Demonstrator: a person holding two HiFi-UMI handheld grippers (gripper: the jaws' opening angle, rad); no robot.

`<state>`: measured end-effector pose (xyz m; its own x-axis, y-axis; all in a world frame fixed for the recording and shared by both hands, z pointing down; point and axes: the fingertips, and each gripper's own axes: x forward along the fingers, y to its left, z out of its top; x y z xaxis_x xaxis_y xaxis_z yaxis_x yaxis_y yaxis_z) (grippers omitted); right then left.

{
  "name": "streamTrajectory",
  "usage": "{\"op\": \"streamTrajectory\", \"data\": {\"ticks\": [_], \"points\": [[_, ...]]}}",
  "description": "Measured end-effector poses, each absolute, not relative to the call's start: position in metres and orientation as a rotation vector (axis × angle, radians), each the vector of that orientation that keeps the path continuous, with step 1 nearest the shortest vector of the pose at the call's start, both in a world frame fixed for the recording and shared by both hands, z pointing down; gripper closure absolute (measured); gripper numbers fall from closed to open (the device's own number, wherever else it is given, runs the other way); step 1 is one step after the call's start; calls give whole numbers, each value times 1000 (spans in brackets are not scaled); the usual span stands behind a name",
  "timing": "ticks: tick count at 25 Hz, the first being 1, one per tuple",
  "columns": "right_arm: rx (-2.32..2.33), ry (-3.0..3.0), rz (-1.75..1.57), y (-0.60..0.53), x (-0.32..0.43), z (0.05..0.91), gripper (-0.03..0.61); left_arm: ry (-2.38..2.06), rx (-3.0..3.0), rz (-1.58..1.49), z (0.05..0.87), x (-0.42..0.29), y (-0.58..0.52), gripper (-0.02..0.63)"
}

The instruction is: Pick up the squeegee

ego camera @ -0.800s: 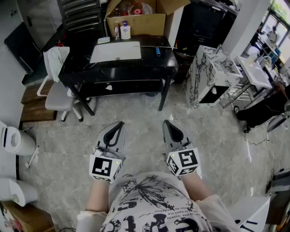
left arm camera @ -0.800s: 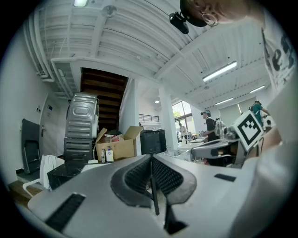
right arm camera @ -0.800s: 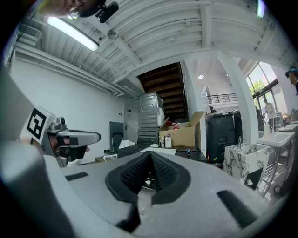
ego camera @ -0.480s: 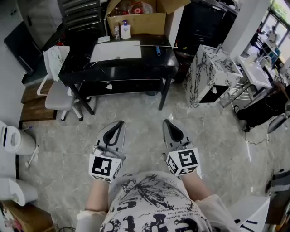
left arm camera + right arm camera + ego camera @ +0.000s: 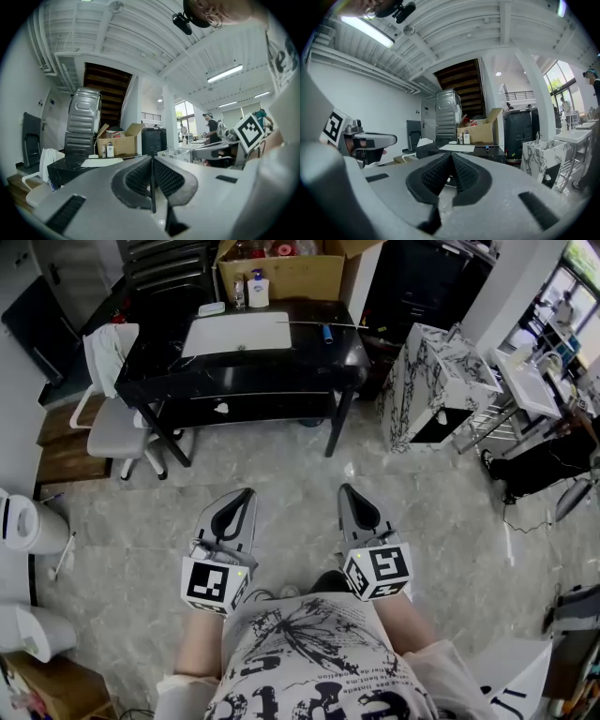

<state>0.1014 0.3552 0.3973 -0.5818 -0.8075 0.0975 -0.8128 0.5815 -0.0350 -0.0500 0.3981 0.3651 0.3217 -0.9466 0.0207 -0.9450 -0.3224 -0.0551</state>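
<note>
Since a moment ago the black counter point(image 5: 328, 362) has slid up the head view. The blue-handled squeegee point(image 5: 326, 332) lies near its right end. The left hand-held gripper point(image 5: 246, 494) and right hand-held gripper point(image 5: 345, 489) hover over the floor point(image 5: 281, 456), well apart from the squeegee, jaws pressed together and empty.

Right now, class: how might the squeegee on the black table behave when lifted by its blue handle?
The squeegee looks slim, so probably light. Its long thin blade lies flat on the black table, so it likely won't roll. Held by the short handle, it may tip sideways.
</note>
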Motion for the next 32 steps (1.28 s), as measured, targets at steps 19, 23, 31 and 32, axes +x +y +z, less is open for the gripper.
{"op": "streamTrajectory", "data": {"ticks": [19, 23, 31, 32], "points": [[1271, -2847, 111, 139, 99, 389, 586, 1967, -2396, -111, 370, -56, 210, 601], [1209, -2854, 85, 61, 103, 381, 586, 2000, -2368, -106, 348, -43, 134, 601], [1197, -2799, 106, -69, 123, 388, 586, 1976, -2354, -129, 351, -16, 9, 601], [1196, -2785, 116, -81, 122, 392, 586, 1985, -2361, -138, 353, -16, -1, 601]]}}
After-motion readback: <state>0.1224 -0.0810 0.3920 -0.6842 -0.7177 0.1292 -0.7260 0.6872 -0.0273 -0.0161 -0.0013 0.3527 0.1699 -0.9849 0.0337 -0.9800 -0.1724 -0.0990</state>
